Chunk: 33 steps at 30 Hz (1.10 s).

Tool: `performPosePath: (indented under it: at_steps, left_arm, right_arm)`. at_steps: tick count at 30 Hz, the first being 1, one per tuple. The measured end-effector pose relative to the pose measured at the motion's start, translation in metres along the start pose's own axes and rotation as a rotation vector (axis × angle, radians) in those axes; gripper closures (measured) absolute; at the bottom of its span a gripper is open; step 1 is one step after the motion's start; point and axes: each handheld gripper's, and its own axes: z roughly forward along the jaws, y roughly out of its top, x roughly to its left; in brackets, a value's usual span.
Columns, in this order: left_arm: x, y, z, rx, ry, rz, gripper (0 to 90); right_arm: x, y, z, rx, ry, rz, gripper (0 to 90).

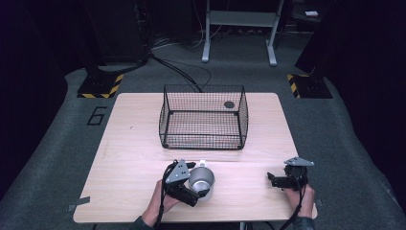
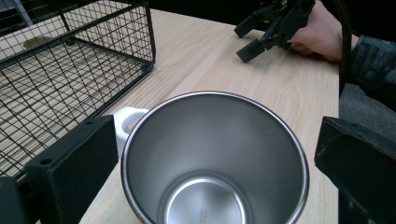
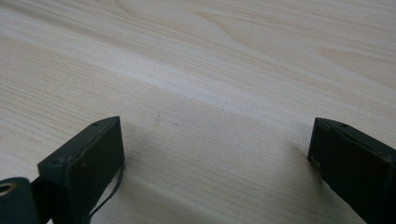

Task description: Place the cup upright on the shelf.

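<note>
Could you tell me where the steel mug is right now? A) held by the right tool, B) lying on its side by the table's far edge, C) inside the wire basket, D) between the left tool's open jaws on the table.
D: the mug stands upright on the table between the left tool's spread jaws, in front of the basket.

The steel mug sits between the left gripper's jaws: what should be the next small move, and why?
Probably close the left gripper on the steel mug. Its jaws stand open on either side of the rim, with gaps showing, so nothing holds the mug yet. The wire basket stands behind it.
</note>
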Motion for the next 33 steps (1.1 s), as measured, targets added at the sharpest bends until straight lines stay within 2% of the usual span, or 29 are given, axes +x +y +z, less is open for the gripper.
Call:
performPosePath:
  at_steps: [10,17,21,33]
  left_arm:
    - [-0.001,-0.003,0.009,0.017,0.001,0.009,0.0]
    - [-0.002,-0.008,0.013,0.018,0.020,0.001,1.7]
    - [-0.003,-0.009,0.014,0.018,0.035,0.003,5.1]
    - [-0.006,-0.009,0.013,0.018,0.050,0.013,6.2]
  right_arm:
    - [0.000,0.000,0.000,0.000,0.000,0.001,3.2]
    - [0.000,0.000,0.000,-0.008,-0.001,0.002,3.3]
    - [0.000,0.000,0.000,0.001,0.000,0.003,3.3]
    - [0.000,0.000,0.000,0.000,0.000,-0.001,3.3]
